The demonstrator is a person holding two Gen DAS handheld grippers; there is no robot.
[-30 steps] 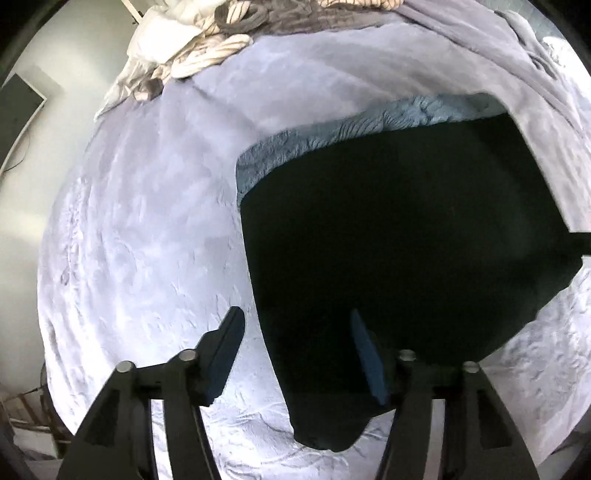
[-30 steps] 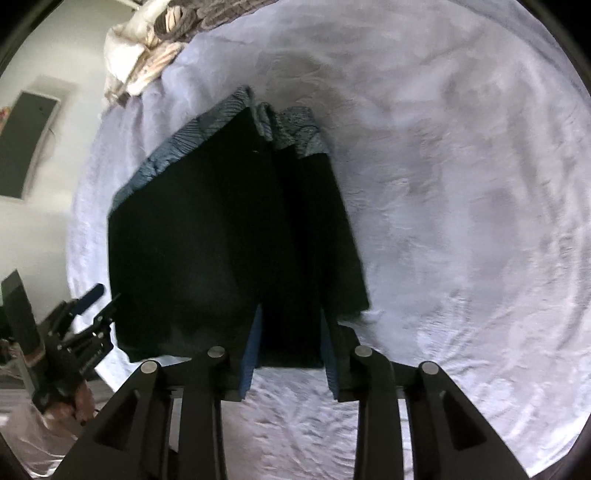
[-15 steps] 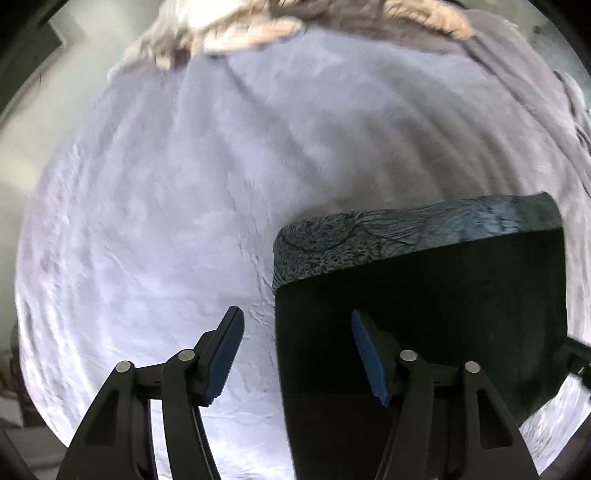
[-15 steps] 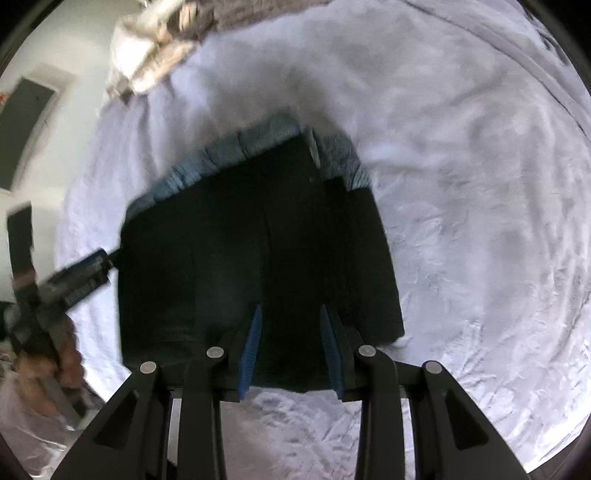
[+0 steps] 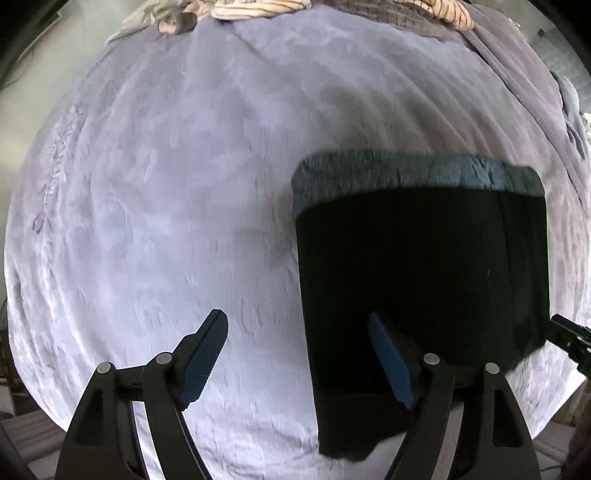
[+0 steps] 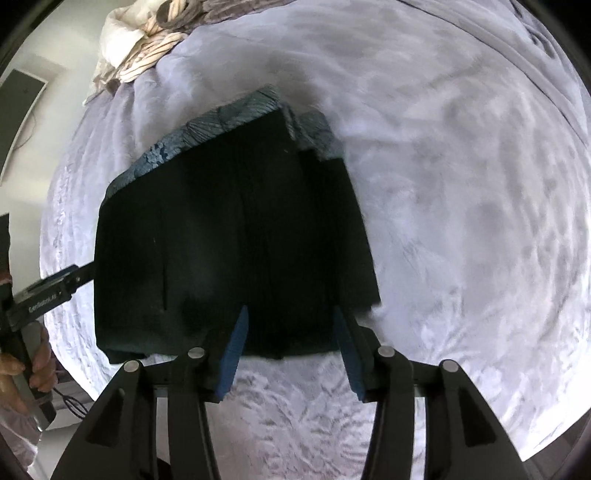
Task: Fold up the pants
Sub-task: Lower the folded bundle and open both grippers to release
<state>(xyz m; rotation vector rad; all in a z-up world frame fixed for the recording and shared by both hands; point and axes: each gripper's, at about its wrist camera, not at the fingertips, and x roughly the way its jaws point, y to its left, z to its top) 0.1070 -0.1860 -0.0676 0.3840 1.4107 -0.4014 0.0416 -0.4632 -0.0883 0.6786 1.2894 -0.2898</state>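
The dark pants (image 5: 421, 266) lie folded into a flat block on the lavender bedspread (image 5: 166, 206), with a blue-grey patterned band along the far edge. In the right wrist view the pants (image 6: 229, 236) fill the centre. My left gripper (image 5: 297, 350) is open and empty, its right finger over the pants' near left edge. My right gripper (image 6: 290, 339) is open and empty just above the pants' near edge. The left gripper also shows in the right wrist view (image 6: 55, 288), beside the pants' left side.
A heap of striped and white bedding (image 6: 140, 48) lies at the bed's far end, also in the left wrist view (image 5: 258, 7). A grey blanket (image 5: 517, 74) runs along the far right. A pale wall with a dark panel (image 6: 18, 107) is left of the bed.
My left gripper has pulled back and to the left, so the pants now sit to its right. My right gripper has opened wider over the pants' near edge.
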